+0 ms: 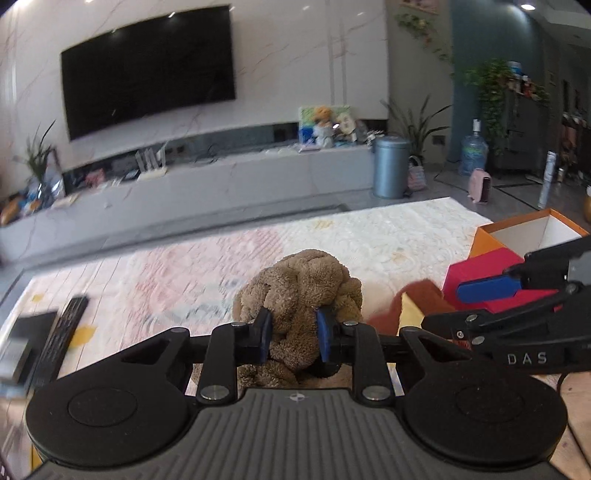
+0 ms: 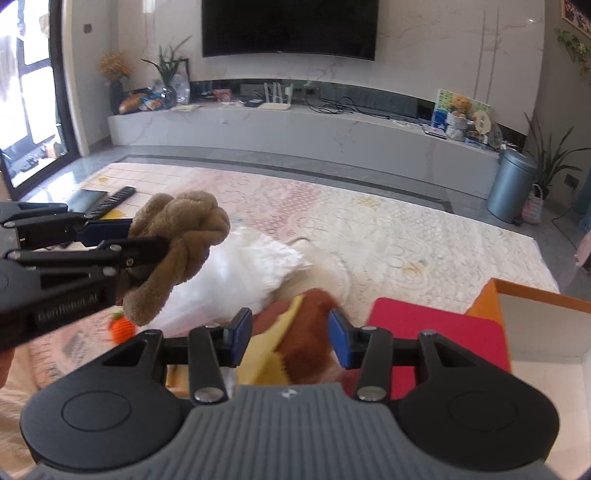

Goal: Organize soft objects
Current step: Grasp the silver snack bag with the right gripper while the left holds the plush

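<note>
Left gripper [image 1: 293, 338] pinches brown knotted plush [image 1: 299, 295], lifted off rug [image 1: 388, 236]. Right gripper [image 2: 290, 341] jaws spread around brown-yellow plush [image 2: 295, 332]; contact unclear. White plush [image 2: 243, 273] beyond. Red box [image 2: 436, 328] and orange box [image 2: 487, 295] right; open rug ahead.

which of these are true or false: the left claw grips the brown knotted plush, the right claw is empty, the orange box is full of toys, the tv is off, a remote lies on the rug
1. The left claw grips the brown knotted plush. True: its pads press into the plush on both sides.
2. The right claw is empty. False: a brown and yellow soft toy sits between its pads.
3. The orange box is full of toys. False: the part of its inside that shows is bare white.
4. The TV is off. True: its screen is dark.
5. A remote lies on the rug. True: it lies near the rug's far left edge.
</note>
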